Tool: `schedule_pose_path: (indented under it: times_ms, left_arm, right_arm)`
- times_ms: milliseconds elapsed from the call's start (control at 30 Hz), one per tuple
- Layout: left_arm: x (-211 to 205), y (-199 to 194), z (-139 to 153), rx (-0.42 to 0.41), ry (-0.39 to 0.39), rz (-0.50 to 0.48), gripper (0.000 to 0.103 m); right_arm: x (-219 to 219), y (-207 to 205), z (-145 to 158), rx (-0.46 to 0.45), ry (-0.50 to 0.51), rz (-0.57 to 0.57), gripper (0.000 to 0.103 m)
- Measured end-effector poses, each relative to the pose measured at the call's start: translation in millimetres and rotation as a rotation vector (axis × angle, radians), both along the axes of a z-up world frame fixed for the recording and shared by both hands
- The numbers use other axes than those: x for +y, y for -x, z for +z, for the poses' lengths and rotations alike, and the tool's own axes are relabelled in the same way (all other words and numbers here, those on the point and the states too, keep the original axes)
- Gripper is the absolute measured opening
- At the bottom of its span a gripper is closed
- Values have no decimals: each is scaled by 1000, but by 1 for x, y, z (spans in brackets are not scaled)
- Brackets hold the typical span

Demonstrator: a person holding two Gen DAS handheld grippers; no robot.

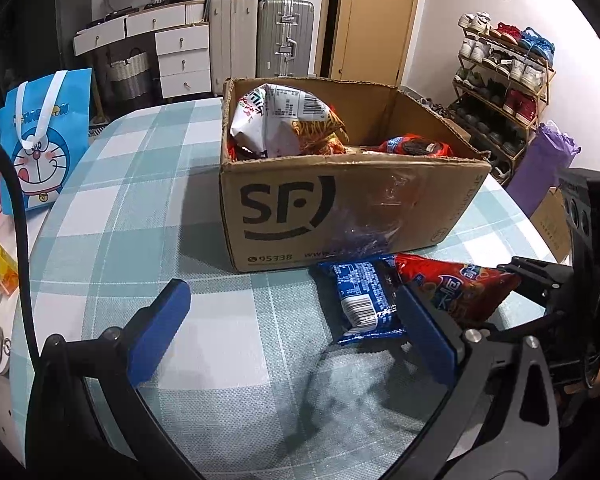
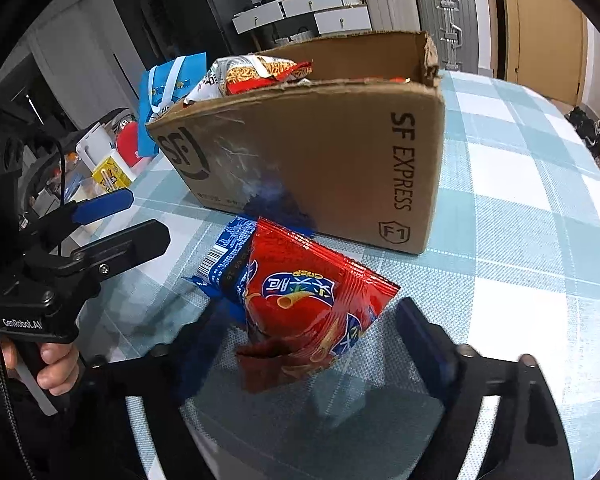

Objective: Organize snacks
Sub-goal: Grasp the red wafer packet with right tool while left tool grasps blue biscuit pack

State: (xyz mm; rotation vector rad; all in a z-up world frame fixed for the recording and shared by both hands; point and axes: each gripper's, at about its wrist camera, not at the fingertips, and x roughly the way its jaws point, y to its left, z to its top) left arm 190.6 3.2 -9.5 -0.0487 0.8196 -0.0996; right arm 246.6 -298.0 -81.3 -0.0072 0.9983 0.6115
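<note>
A table (image 1: 112, 184) with a blue-and-white checked cloth is carrying a cardboard box (image 1: 340, 216) holding snack bags. In front of the box, a red bag (image 2: 308, 300) is lying partly over a blue bag (image 1: 364, 304). The left gripper (image 1: 292, 332) is standing open over the cloth. The right gripper (image 2: 312, 344) is open around the red bag, pads not pressing. Suitcases (image 1: 260, 36), drawers (image 1: 180, 52) and a shoe rack (image 1: 500, 80) are standing behind.
</note>
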Motion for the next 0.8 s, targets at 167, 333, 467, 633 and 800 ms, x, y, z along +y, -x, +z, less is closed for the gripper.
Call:
schedule_pose_path:
  times_ms: [167, 333, 467, 633, 800]
  left_arm:
    - [-2, 1, -2, 3, -3, -8, 102]
    - [-2, 2, -2, 3, 2, -9, 102]
    - [0, 2, 0, 0, 10, -7, 102]
    - [-2, -2, -3, 15, 29, -24, 102]
    - [-15, -16, -14, 52, 28, -48, 102]
  right_arm:
    - [2, 1, -1, -3, 4, 5, 60]
    - [-1, 7, 13, -65, -30, 24, 45]
    - [-2, 13, 28, -116, -42, 28, 45]
    - [-9, 19, 48, -173, -63, 27, 45]
    - [-22, 22, 62, -202, -71, 6, 45]
